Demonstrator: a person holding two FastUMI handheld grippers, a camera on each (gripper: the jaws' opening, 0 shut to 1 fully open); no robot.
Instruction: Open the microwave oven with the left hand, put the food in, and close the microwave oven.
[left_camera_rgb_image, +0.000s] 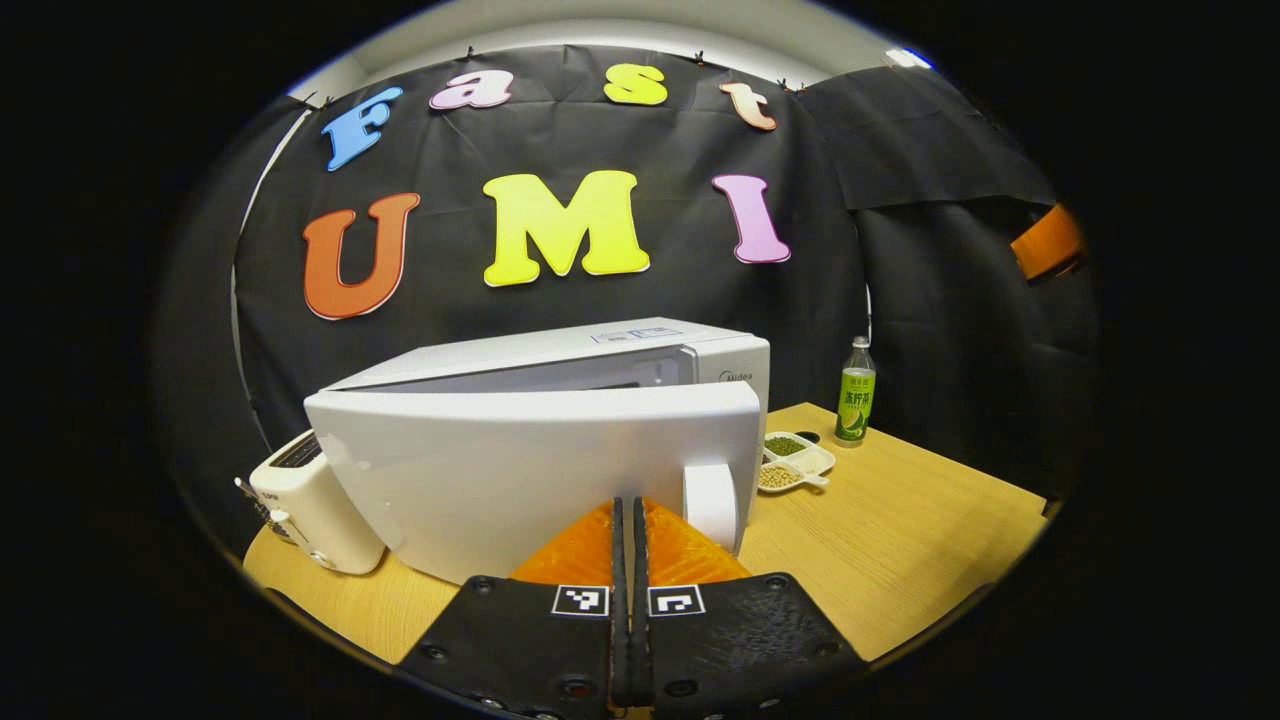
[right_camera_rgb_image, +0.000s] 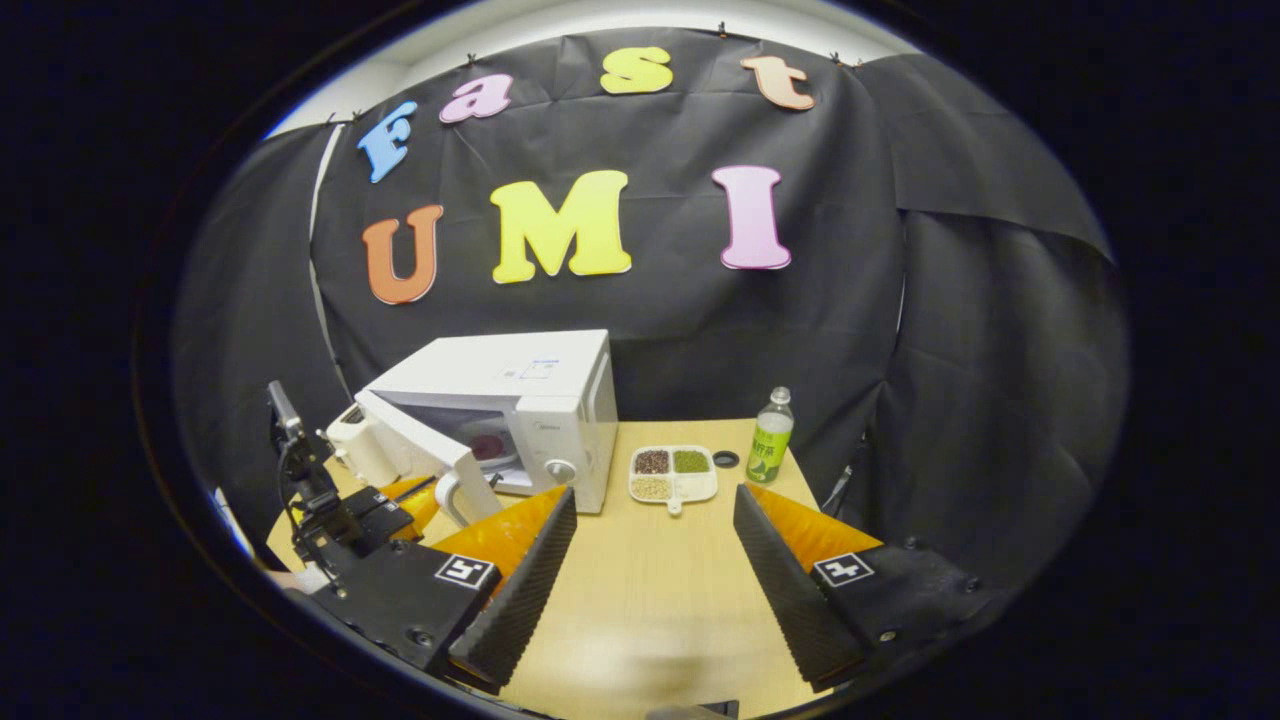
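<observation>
Microwave oven: toward the far left of the desk, door swung partly open, white handle at its free edge; a dark reddish shape visible inside the cavity in the right gripper view, identity not clear.

Food tray: white, three compartments of grains and beans, on the desk just right of the oven, near the far edge. Not yet inside.

Green bottle: upright, right of the tray, near the far edge. Small dark ring between bottle and tray.

Toaster: left of the oven, at the left edge.

Left gripper: fingers closed together, nothing between them, tips close against the door's outer face beside the handle.

Right gripper: spread wide, empty, above bare desk, well short of the tray.

Risks, judged:
- Door only part open; likely to block or clip the tray on entry.
- Shallow tray, loose contents; a tilted lift likely to spill.
- Bottle near the tray; prone to toppling on a wide approach.
- Closed tips may slide off the smooth door.

View differences: right gripper view gives the oven cavity, control knob, all three tray compartments and the left gripper by the door. Left gripper view gives the door's outer face and handle close up, with the toaster plain.
</observation>
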